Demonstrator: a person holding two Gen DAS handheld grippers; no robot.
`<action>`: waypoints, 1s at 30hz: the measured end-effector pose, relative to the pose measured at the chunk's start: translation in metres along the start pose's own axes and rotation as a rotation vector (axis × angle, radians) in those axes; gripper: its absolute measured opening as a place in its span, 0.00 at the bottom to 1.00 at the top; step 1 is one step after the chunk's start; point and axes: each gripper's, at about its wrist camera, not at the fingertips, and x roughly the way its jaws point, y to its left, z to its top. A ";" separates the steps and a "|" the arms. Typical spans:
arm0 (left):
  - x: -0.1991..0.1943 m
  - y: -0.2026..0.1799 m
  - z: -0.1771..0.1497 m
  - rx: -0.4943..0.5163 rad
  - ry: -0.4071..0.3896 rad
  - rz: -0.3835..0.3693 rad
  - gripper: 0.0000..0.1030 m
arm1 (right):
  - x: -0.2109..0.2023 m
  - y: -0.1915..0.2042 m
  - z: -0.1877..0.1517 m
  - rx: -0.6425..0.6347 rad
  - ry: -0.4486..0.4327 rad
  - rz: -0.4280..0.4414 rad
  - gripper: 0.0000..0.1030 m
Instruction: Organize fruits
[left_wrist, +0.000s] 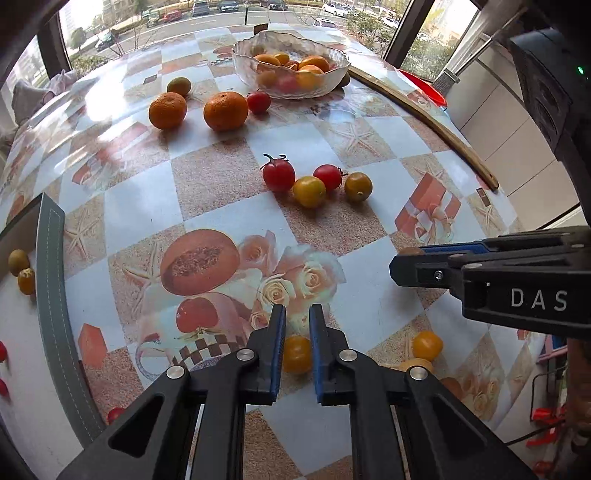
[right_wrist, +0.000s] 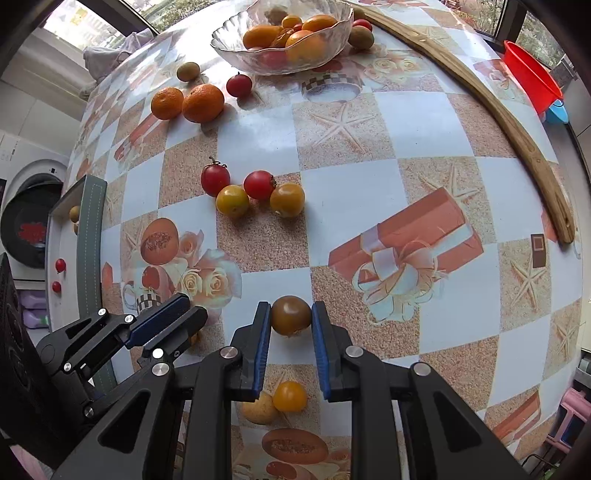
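My left gripper (left_wrist: 297, 319) has its blue pads on either side of a yellow cherry tomato (left_wrist: 296, 353) on the table; contact is not clear. My right gripper (right_wrist: 290, 314) is shut on a brownish-green tomato (right_wrist: 290, 315); it also shows at the right of the left wrist view (left_wrist: 406, 258). A cluster of red and yellow tomatoes (left_wrist: 310, 181) lies mid-table. Two mandarins (left_wrist: 225, 110) lie farther back. A glass bowl (left_wrist: 332, 79) holds more fruit. A grey-rimmed white tray (left_wrist: 51, 295) at the left holds small fruits.
A curved wooden stick (right_wrist: 517, 129) lies along the table's right edge, and a red basin (right_wrist: 532, 81) stands beyond it. A yellow tomato (right_wrist: 290, 396) and a pale fruit (right_wrist: 258, 408) lie under my right gripper. A washing machine (right_wrist: 29, 221) stands at the left.
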 end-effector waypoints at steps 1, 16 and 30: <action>-0.003 0.005 -0.001 -0.032 0.000 -0.018 0.14 | -0.001 0.000 -0.001 0.004 -0.003 0.001 0.23; -0.025 0.024 -0.011 -0.123 -0.024 -0.035 0.23 | -0.008 0.002 -0.007 0.020 -0.012 0.025 0.23; 0.005 -0.012 -0.011 0.045 0.036 0.184 0.58 | -0.010 -0.009 -0.013 0.057 -0.008 0.027 0.23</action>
